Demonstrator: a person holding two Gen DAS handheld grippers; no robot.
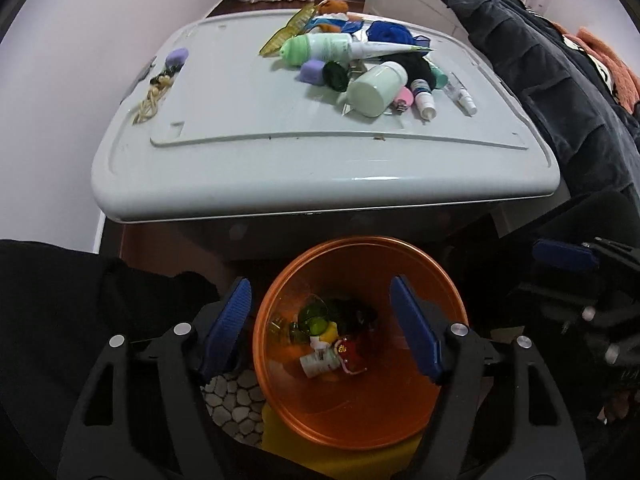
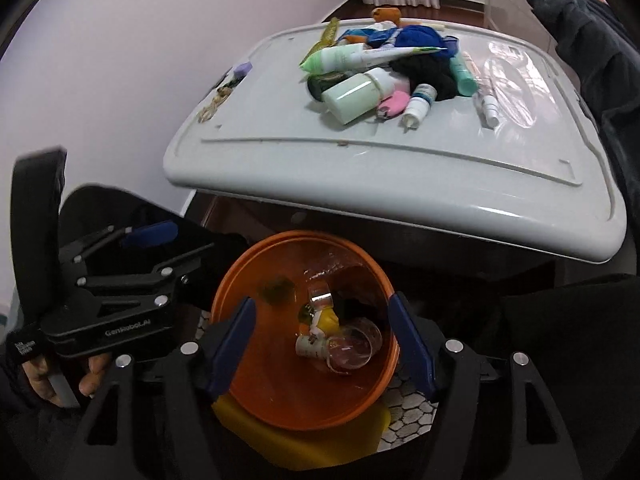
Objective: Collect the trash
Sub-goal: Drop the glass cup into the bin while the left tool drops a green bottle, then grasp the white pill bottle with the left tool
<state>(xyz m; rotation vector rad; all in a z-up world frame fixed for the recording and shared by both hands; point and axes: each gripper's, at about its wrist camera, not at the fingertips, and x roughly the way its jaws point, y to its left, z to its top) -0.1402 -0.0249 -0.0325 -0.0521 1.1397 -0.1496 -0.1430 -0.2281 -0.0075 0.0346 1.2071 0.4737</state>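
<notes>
An orange bin stands on the floor in front of a grey lidded box. In the bin lie a green piece, a small white bottle, a red item and a clear cup. My left gripper is open and empty above the bin. My right gripper is open and empty above the bin. A heap of trash lies on the lid: a pale green jar, a green-capped tube, a small dropper bottle.
A purple block and a beige cord lie on the lid's left side. Dark clothes hang at the right. A yellow object and a pebble mat lie under the bin. A pink wall stands at the left.
</notes>
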